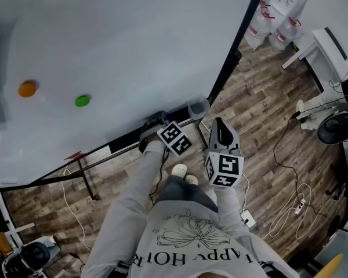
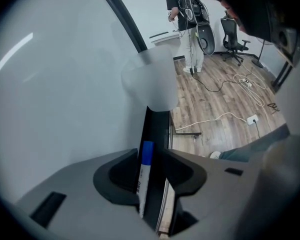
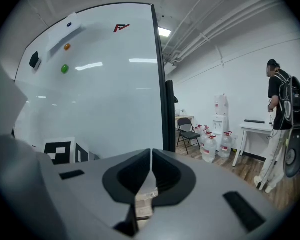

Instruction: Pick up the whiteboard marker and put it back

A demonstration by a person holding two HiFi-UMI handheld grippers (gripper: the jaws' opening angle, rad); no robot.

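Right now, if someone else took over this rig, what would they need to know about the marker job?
Left hand-held gripper: jaws apart over the black tray under the whiteboard. The blue-capped whiteboard marker lies between them against the left jaw, with a gap on its other side.
Right hand-held gripper: jaws together, nothing in them.
Done or left: unclear whether the marker is yet to be lifted or already back. Check that it rests in the tray, then grip or back out.
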